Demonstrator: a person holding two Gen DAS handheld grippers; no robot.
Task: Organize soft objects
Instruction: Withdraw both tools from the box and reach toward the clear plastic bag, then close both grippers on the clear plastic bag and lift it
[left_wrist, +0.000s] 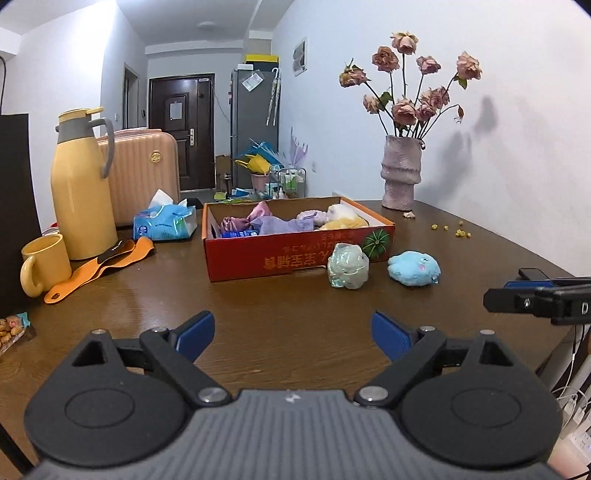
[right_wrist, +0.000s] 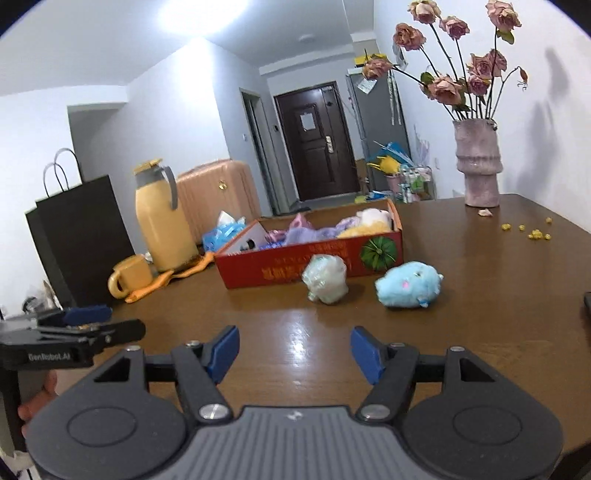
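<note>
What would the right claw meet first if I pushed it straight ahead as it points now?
Probably the plastic-wrapped pale toy, standing on the table just before the red box. The open right claw holds nothing; the blue plush sits slightly right of that line. Depth is uncertain.
</note>
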